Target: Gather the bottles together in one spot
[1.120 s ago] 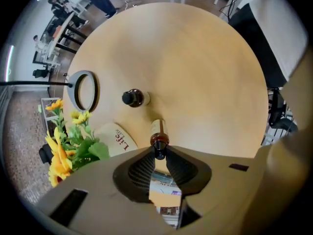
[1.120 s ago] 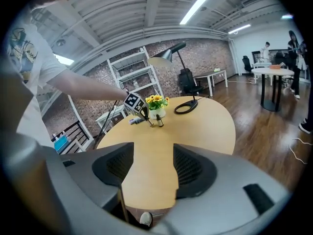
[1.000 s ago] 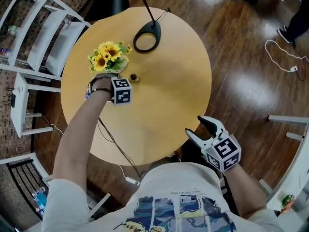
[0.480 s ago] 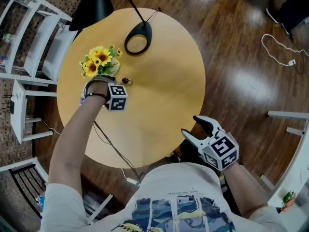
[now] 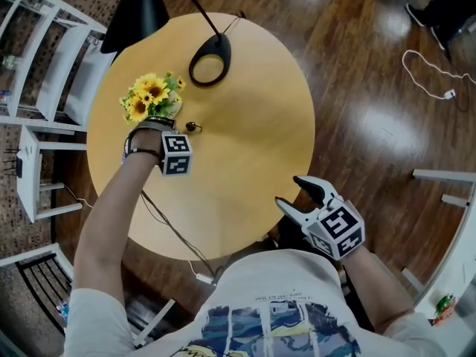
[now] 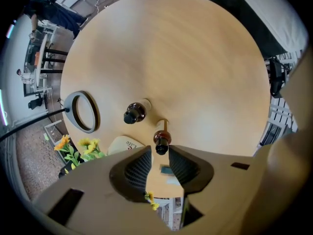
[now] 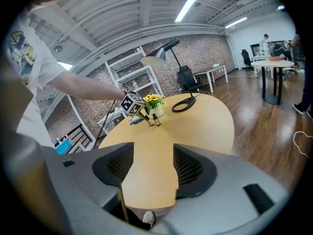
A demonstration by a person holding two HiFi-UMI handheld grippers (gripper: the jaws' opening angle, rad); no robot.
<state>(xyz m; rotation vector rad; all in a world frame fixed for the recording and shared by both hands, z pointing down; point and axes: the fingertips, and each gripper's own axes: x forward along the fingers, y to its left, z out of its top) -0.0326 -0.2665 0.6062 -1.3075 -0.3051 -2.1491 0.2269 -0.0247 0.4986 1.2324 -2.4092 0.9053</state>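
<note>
Releasing on the round table (image 5: 253,110) by the sunflowers (image 5: 149,99); best to lift straight up, no sideways drag, so neither bottle tips | right gripper (image 7: 149,168) low at the table's near edge, jaws spread, empty | left gripper (image 6: 160,155) pitched steeply down, jaws just been opening, narrowly apart, pads off the near bottle (image 6: 162,142), which stands upright at their tips; second bottle (image 6: 135,112) just beside

Bright strip lights (image 7: 188,4); floor (image 5: 387,125) glare; fisheye-warped edges.

Round wooden worktop (image 5: 253,125), items grouped toward one side.
A brown bottle (image 6: 136,112) and a slimmer brown bottle (image 6: 162,140) stand upright near each other, beside a white pot of yellow flowers (image 5: 149,99). A black ring-shaped lamp base (image 5: 209,50) rests nearer the rim.
</note>
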